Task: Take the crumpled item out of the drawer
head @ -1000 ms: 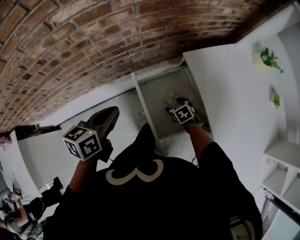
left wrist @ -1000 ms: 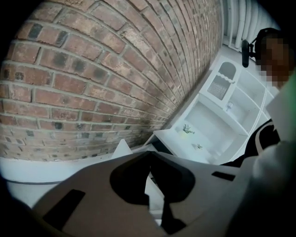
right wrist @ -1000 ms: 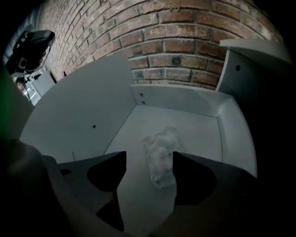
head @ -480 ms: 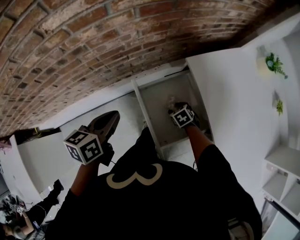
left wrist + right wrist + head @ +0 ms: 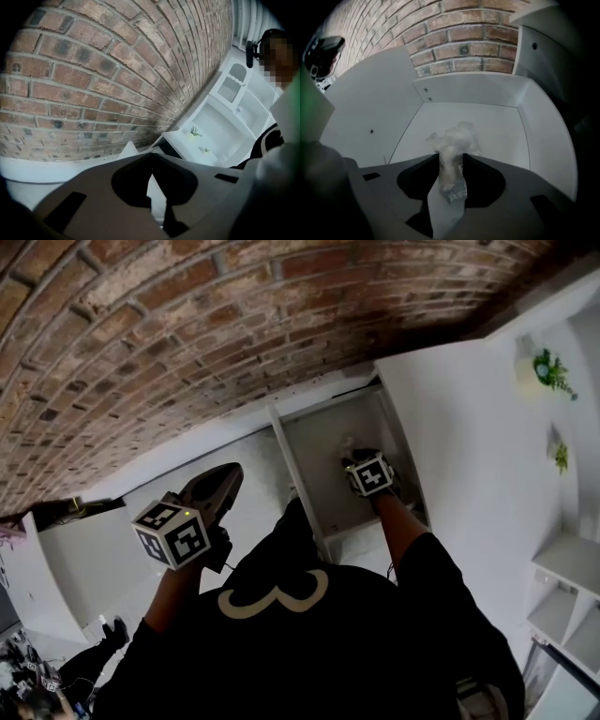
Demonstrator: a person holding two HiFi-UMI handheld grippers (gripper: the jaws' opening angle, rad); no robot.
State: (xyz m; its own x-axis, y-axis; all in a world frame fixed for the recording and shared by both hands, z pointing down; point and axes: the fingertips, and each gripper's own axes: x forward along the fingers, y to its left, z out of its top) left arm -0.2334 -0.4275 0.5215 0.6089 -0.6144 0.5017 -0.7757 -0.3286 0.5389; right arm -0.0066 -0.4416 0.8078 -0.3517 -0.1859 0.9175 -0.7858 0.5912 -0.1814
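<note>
The white drawer stands pulled open below the brick wall. A pale crumpled item lies on its floor and shows small in the head view. My right gripper reaches down into the drawer. In the right gripper view its jaws are closing, and the near end of the crumpled item is pinched between the tips. The left gripper hangs outside the drawer to the left, above the white cabinet top. Its tips meet with nothing between them.
A brick wall runs behind the drawer. A tall white cabinet side rises to the right, and shelves there carry small green plants. The drawer's back wall and side walls enclose the item. My black-shirted torso fills the foreground.
My right gripper stays low in the drawer at the crumpled item, shifted slightly to the right in view. The left gripper has barely moved.
</note>
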